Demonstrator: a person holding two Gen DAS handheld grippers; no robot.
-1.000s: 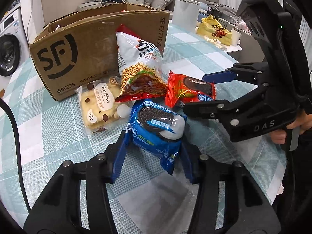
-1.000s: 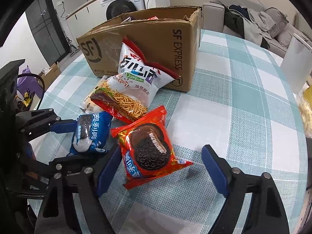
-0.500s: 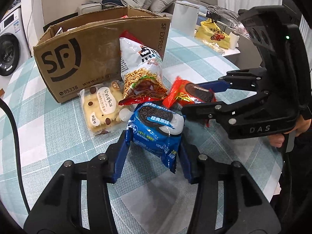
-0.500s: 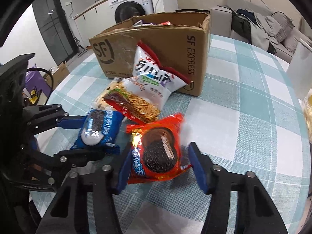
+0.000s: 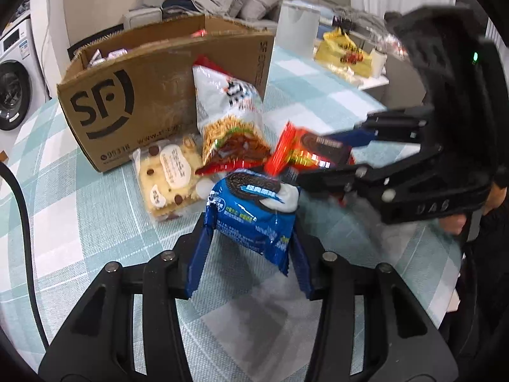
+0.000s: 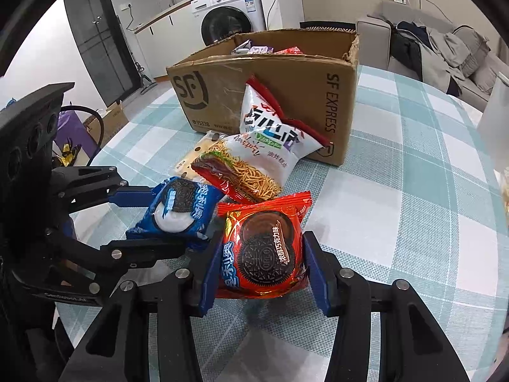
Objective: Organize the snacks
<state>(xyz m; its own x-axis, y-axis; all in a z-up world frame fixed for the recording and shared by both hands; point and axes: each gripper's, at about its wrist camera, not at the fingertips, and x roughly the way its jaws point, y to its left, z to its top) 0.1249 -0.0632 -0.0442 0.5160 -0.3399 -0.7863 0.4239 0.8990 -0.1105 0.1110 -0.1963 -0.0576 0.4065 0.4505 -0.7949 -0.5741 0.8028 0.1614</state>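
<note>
My left gripper (image 5: 249, 259) is shut on a blue Oreo pack (image 5: 253, 215) and holds it above the checked table. My right gripper (image 6: 262, 281) is shut on a red Oreo pack (image 6: 262, 248), also lifted. In the left wrist view the red pack (image 5: 305, 152) sits in the right gripper (image 5: 321, 159), just behind the blue pack. In the right wrist view the blue pack (image 6: 181, 210) sits in the left gripper (image 6: 149, 219) at left. An open brown SF Express box (image 6: 280, 89) stands behind, with several snacks inside.
A noodle-snack bag (image 6: 254, 159) leans against the box front. A clear cookie pack (image 5: 168, 175) lies flat beside it. A white cylinder (image 5: 297, 22) and a yellow bag (image 5: 346, 54) are at the table's far side. A black cable (image 5: 19, 197) runs at left.
My right gripper closed on the red pack and lifted it off the table. My left gripper raised the blue pack. Both packs moved up, toward the box.
</note>
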